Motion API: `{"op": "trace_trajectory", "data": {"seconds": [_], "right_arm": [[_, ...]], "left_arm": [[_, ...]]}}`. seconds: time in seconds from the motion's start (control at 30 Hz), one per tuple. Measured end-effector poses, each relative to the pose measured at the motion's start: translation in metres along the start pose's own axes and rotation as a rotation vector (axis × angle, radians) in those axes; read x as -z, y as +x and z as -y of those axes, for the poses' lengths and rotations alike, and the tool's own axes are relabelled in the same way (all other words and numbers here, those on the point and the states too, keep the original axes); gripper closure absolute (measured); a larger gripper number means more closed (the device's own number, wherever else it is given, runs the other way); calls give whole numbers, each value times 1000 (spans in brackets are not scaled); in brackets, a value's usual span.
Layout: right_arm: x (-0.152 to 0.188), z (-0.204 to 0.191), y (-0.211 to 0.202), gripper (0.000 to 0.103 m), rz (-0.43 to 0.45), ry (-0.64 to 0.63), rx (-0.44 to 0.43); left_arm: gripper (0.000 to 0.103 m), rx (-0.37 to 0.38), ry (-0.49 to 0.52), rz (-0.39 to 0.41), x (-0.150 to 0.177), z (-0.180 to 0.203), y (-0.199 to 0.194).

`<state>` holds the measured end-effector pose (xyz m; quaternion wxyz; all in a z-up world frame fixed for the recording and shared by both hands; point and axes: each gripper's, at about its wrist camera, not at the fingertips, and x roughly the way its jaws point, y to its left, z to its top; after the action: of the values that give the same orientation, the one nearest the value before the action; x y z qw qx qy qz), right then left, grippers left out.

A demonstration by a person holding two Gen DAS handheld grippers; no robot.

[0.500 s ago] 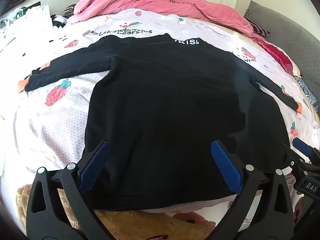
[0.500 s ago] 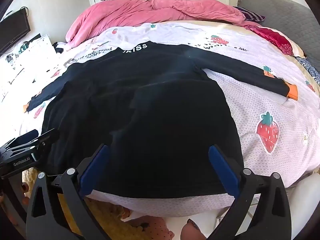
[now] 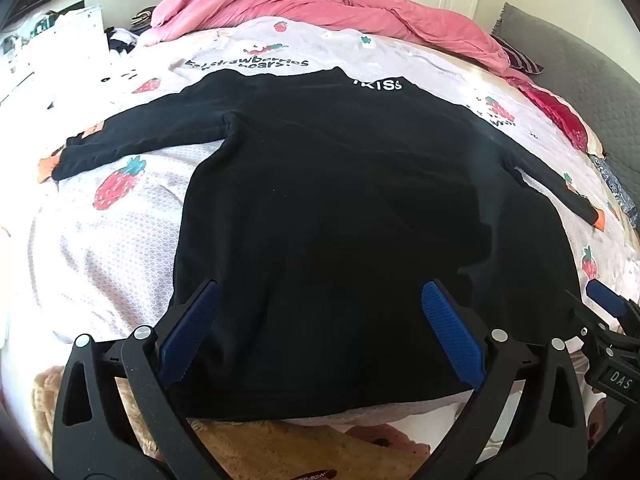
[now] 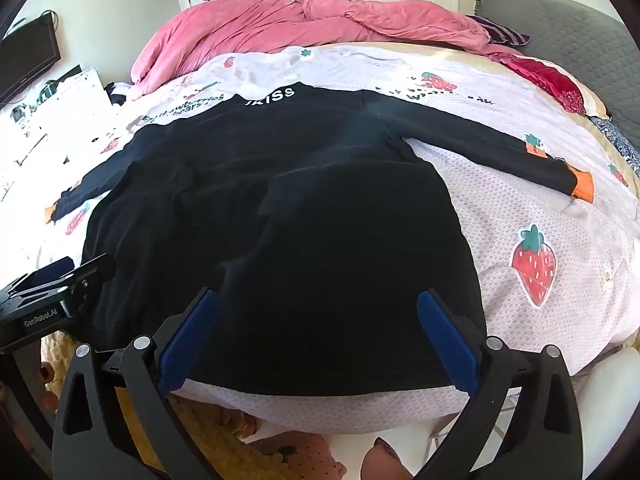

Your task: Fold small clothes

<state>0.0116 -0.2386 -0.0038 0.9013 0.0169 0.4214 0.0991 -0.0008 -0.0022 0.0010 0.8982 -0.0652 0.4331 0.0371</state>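
A black long-sleeved top with white letters at the collar lies flat on the bed, both sleeves spread sideways, orange cuffs at the ends. My left gripper hovers wide open over the left part of its hem, nothing between the blue pads. Over the right part of the hem my right gripper is open too and empty. Each gripper shows at the edge of the other's view: the right gripper, the left gripper.
The bed carries a white strawberry-print sheet and a bunched pink duvet at the far side. A grey headboard stands at the right. A fluffy tan rug lies on the floor below the bed's near edge.
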Motion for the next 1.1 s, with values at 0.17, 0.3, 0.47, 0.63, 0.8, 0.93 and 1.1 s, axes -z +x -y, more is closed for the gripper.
{"op": "trace_trajectory", "data": {"seconds": [0.17, 0.3, 0.47, 0.63, 0.8, 0.93, 1.1], "right_arm": [[0, -3, -1, 4, -1, -9, -4], [0, -4, -2, 4, 3, -9, -7], [1, -4, -2, 4, 2, -9, -5], [2, -2, -3, 4, 2, -5, -6], [2, -1, -3, 4, 3, -6, -8], [3, -2, -2, 4, 0, -6, -12], [4, -3, -1, 4, -6, -9, -12]], "left_arm": [[9, 1, -3, -3, 0, -4, 1], [9, -1, -4, -3, -1, -4, 1], [9, -2, -3, -3, -1, -4, 0], [9, 0, -1, -4, -1, -4, -1], [9, 0, -1, -5, -2, -5, 0], [9, -1, -2, -4, -2, -6, 0], [9, -6, -4, -5, 0, -7, 0]]}}
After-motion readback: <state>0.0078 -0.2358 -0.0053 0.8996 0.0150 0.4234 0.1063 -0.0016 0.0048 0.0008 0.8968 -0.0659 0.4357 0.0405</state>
